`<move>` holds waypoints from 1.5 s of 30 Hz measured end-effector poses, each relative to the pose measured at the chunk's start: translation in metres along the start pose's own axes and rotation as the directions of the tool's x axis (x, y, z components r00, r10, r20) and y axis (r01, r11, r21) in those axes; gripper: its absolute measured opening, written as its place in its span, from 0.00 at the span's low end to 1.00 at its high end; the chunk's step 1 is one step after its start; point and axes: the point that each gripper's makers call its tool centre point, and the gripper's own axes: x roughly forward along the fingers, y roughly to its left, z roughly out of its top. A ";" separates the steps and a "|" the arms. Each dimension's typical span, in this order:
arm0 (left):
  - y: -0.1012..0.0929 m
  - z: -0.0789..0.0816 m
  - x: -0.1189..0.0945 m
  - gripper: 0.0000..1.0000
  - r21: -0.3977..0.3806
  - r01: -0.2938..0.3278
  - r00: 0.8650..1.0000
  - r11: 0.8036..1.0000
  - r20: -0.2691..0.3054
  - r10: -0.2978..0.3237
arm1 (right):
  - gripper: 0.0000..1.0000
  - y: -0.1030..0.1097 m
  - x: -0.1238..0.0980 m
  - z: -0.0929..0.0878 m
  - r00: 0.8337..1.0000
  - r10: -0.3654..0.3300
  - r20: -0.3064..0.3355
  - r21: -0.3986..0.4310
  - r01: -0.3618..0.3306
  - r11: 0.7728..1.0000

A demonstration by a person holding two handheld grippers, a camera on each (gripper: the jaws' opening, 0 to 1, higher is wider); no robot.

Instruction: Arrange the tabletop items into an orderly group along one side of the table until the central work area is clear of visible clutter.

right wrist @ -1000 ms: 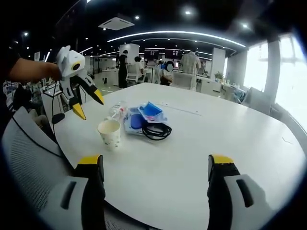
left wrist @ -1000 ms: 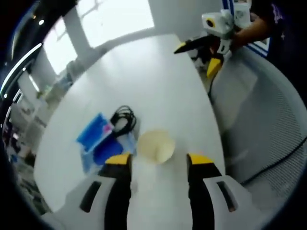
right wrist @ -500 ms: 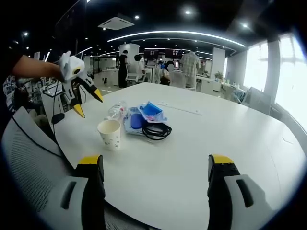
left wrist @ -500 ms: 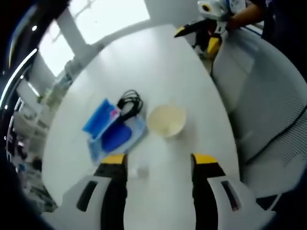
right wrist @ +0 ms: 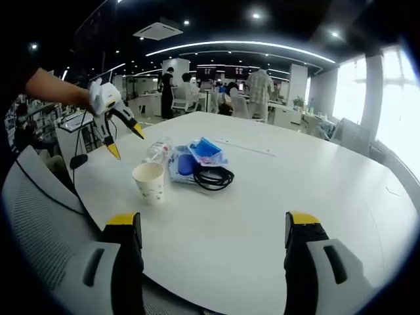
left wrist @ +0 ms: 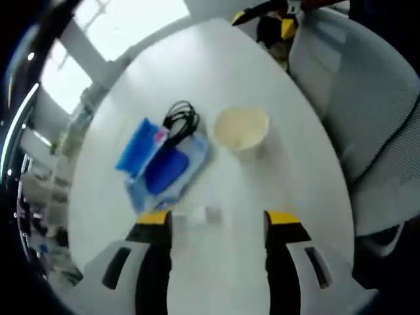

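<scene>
A paper cup [right wrist: 149,182] stands near the round white table's [right wrist: 275,190] edge. Behind it lie a clear plastic bottle [right wrist: 157,151], a blue pouch pile [right wrist: 193,161] and a coiled black cable [right wrist: 213,178]. My left gripper [right wrist: 126,143], held by a hand, hovers open above and left of the bottle. From above, the left gripper [left wrist: 218,220] has the blurred bottle [left wrist: 205,213] between its open jaws, with the cup [left wrist: 241,129], pouch [left wrist: 164,167] and cable [left wrist: 182,118] beyond. My right gripper [right wrist: 213,223] stands open over the near table edge, holding nothing; it also appears as the right gripper [left wrist: 266,21].
A grey mesh chair [right wrist: 39,210] stands at the table's left edge, seen as the chair [left wrist: 367,98] from above. The table's right half [right wrist: 341,177] is bare white. Desks and people fill the office behind.
The left gripper has drifted back over the bottle, so the cup, pouch and cable sit farther up its view. In the right gripper view it moved slightly right. The items stayed put.
</scene>
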 end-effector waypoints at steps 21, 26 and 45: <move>0.033 -0.036 0.017 0.66 0.254 0.058 0.991 0.965 -0.135 -0.024 | 0.90 0.004 0.004 -0.007 0.999 0.020 -0.038 -0.022 -0.021 1.000; 0.043 -0.040 0.024 0.63 0.319 0.067 0.987 0.945 -0.161 -0.015 | 0.90 0.003 0.005 -0.009 0.999 0.019 -0.046 -0.025 -0.020 1.000; 0.058 -0.053 0.053 0.51 0.451 0.176 0.968 0.875 -0.243 -0.070 | 0.89 0.000 0.006 -0.013 0.998 0.009 -0.069 -0.027 -0.011 1.000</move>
